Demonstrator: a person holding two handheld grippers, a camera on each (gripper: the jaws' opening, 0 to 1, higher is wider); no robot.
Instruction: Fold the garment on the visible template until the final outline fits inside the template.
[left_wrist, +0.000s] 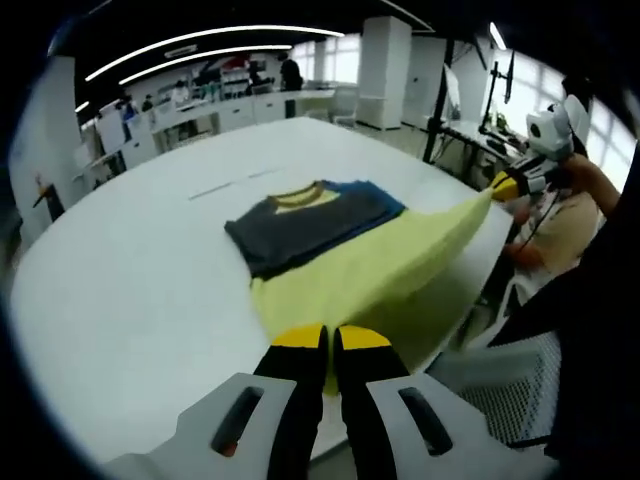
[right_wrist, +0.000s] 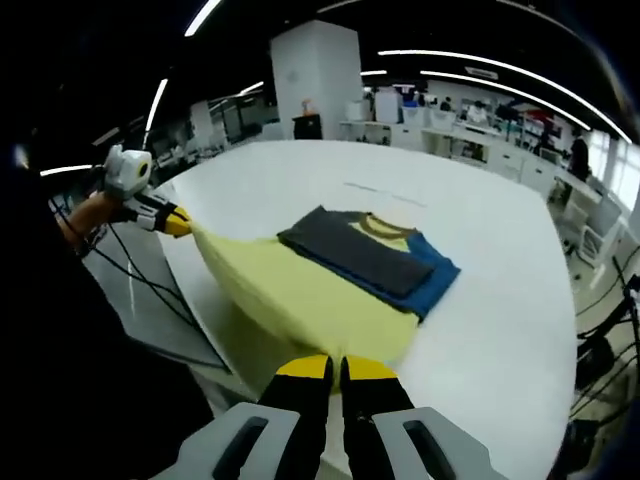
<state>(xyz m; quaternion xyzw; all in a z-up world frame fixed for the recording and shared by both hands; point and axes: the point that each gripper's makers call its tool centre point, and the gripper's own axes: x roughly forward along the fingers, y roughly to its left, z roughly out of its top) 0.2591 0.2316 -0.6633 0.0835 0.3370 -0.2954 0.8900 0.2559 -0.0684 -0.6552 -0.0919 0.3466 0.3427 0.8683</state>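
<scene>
A T-shirt (left_wrist: 340, 265) with a yellow body, a grey and blue top and a yellow collar lies on the white table (left_wrist: 130, 280). Its sleeves are folded in over the chest. My left gripper (left_wrist: 330, 340) is shut on one corner of the yellow hem. My right gripper (left_wrist: 505, 183) is shut on the other corner, off the table's edge. The hem is lifted and stretched taut between them. In the right gripper view the T-shirt (right_wrist: 300, 290) runs from my right gripper (right_wrist: 335, 368) to my left gripper (right_wrist: 178, 222). Faint line marks (left_wrist: 230, 185) cross the table beyond the collar.
A white mesh chair (left_wrist: 510, 390) stands by the table's near edge. A person's arm (left_wrist: 590, 185) holds the right gripper. Black cables (right_wrist: 130, 270) hang beside the table (right_wrist: 500, 260). Desks and pillars fill the far room.
</scene>
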